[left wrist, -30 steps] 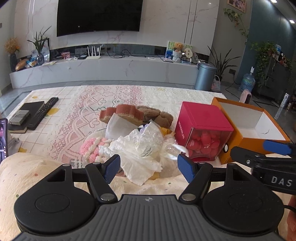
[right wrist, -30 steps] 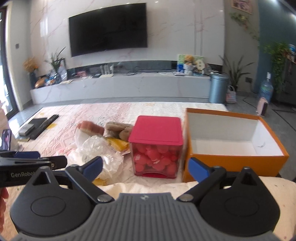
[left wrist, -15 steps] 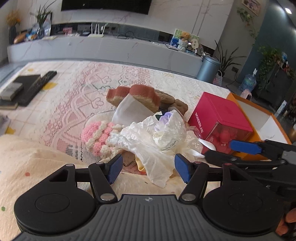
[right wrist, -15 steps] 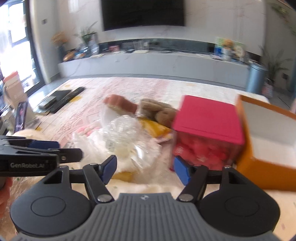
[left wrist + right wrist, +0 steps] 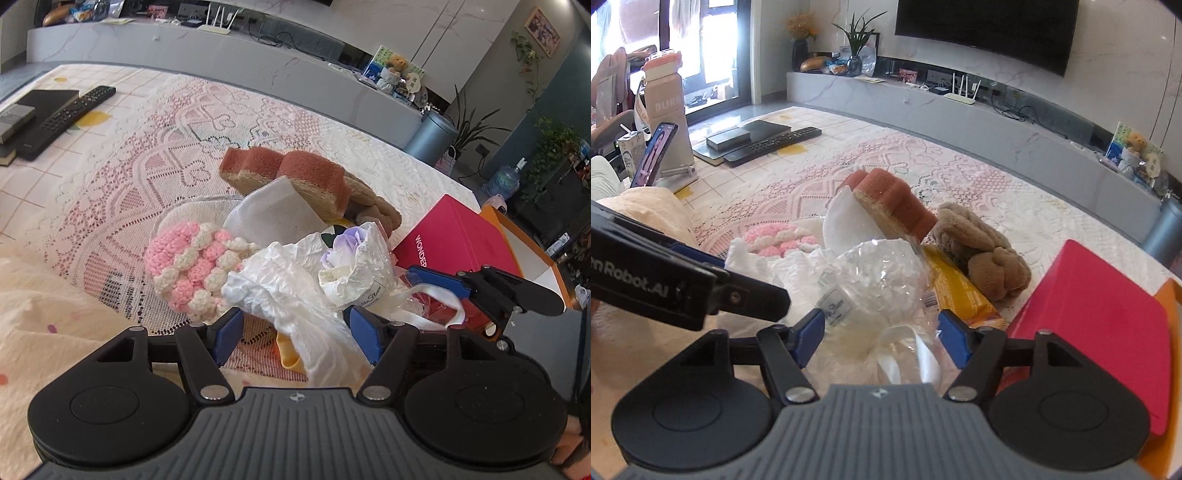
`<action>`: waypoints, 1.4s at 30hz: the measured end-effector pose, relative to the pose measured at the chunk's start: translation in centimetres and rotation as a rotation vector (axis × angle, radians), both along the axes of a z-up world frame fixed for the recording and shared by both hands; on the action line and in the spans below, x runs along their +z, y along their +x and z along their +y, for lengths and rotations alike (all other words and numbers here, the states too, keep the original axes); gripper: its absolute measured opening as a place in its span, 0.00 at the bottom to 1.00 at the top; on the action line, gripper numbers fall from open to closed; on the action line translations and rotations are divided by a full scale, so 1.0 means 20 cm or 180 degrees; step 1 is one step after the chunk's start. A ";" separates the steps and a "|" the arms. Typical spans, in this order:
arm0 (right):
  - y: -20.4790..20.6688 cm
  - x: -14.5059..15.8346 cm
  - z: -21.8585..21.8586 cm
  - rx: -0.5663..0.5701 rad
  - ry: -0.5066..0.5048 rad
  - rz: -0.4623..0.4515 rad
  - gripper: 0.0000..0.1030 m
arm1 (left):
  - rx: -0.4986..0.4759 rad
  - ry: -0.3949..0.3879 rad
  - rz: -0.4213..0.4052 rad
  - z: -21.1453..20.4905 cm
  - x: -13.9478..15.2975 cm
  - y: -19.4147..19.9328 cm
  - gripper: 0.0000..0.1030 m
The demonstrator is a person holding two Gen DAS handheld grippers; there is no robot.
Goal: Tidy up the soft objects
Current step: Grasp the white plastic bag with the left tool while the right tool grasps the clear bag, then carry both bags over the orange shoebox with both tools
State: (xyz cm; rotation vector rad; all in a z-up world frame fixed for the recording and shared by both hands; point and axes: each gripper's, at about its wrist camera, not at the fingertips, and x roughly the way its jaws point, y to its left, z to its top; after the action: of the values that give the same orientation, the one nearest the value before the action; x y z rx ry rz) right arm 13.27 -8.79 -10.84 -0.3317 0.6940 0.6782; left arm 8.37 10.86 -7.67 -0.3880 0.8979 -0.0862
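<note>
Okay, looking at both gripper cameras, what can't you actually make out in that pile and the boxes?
- Orange box: cut off by the left view's right edge; inside mostly hidden behind the red box.
- Red box contents: hidden by its lid in the right view.
- Yellow packet: mostly buried under the clear wrap; its print is unreadable.
- Wrap label: too small to read.

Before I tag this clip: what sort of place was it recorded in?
Most likely a home living room: a wall-mounted television above a long marble media console, a remote control on the lace-covered table, and potted houseplants around.
</note>
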 end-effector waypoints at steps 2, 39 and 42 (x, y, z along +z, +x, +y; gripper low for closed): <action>0.01 -0.03 0.03 0.0037 -0.0039 -0.0018 0.62 | 0.0051 -0.0006 0.0022 0.00 -0.02 0.03 0.75; -0.35 0.67 -0.86 -0.1453 0.1301 -0.0392 0.37 | -0.1133 0.0736 -0.1697 -0.54 0.97 -0.19 0.06; -0.34 0.70 -0.96 -0.1600 0.1283 -0.0466 0.37 | -0.1326 0.0626 -0.1750 -0.67 1.02 -0.10 0.06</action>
State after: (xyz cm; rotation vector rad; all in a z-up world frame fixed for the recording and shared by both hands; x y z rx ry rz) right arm 6.41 -27.96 3.22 0.1642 0.4588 0.2962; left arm 6.44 -2.62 12.76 0.0192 0.4237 -0.4618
